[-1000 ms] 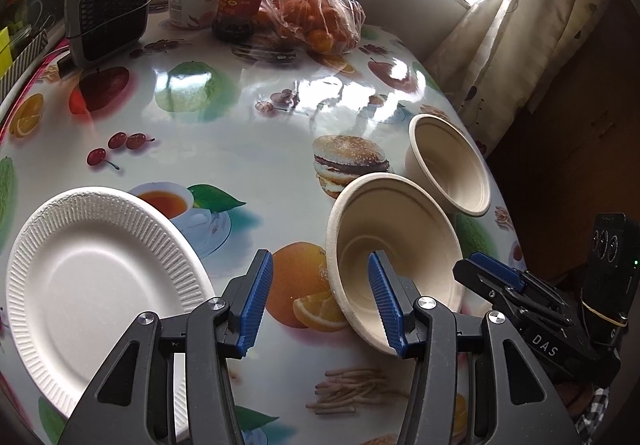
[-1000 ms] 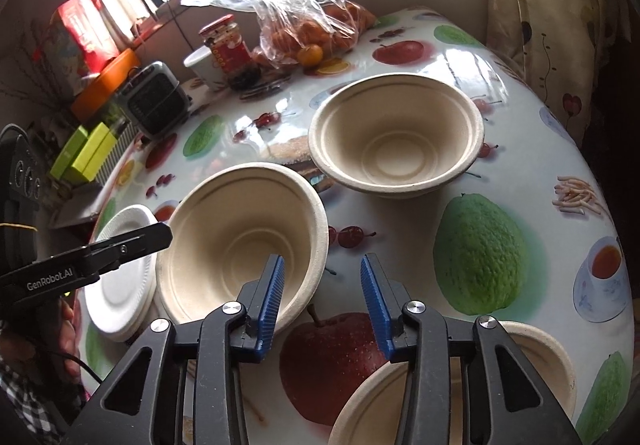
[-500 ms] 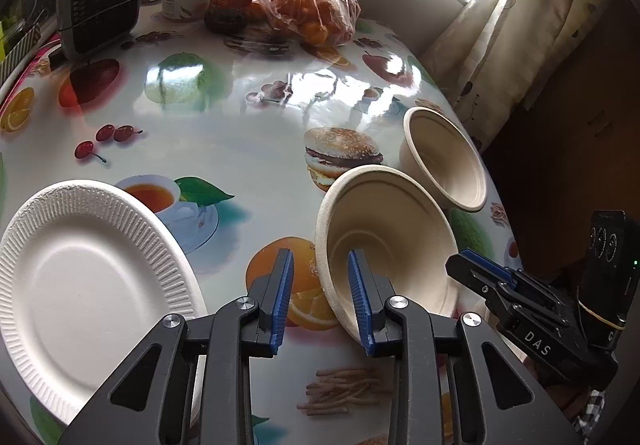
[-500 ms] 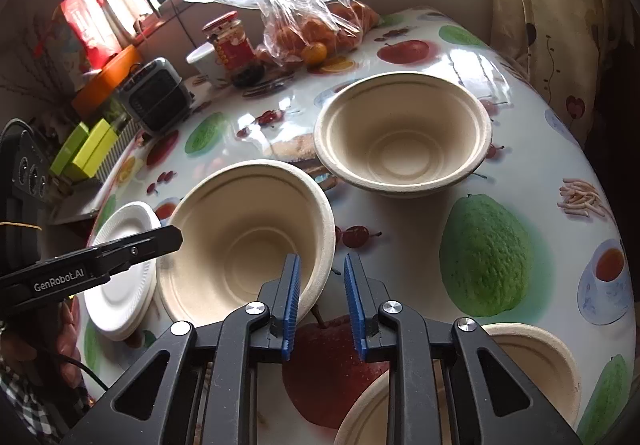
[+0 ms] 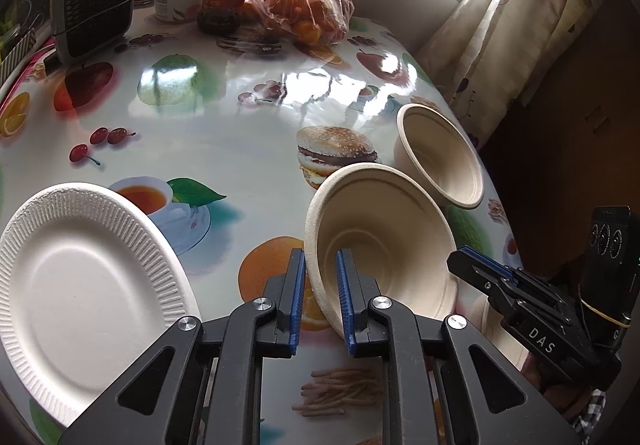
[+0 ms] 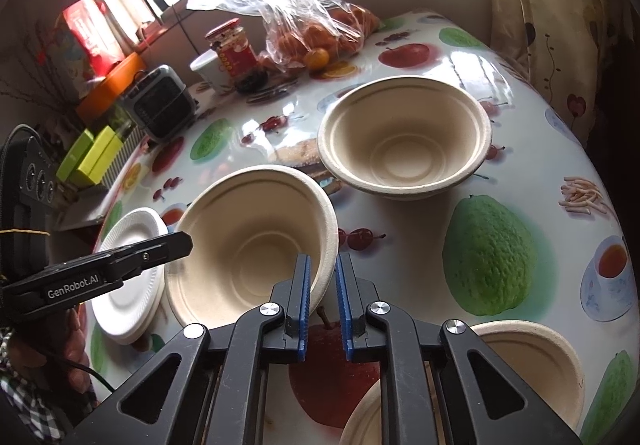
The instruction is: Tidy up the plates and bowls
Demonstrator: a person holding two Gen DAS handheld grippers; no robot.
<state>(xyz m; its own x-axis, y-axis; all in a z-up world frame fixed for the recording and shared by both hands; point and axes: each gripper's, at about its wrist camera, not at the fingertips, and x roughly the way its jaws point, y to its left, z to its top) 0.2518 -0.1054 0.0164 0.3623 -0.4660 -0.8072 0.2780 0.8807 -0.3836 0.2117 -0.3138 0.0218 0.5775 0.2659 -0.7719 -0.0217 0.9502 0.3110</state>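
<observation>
Both grippers pinch the rim of one tan moulded-fibre bowl (image 5: 384, 241): the left gripper (image 5: 320, 301), its jaws closing, on one side, the right gripper (image 6: 322, 301) clamped opposite. This bowl sits between a ribbed white paper plate (image 5: 80, 285) and a second tan bowl (image 6: 404, 145)

left claw (image 5: 320, 297) closing, right claw (image 6: 322, 301) clamped, both angled downward

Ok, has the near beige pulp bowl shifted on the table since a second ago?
No. The near beige pulp bowl keeps the same gap to the far beige bowl and the cherry print beside it.
</observation>
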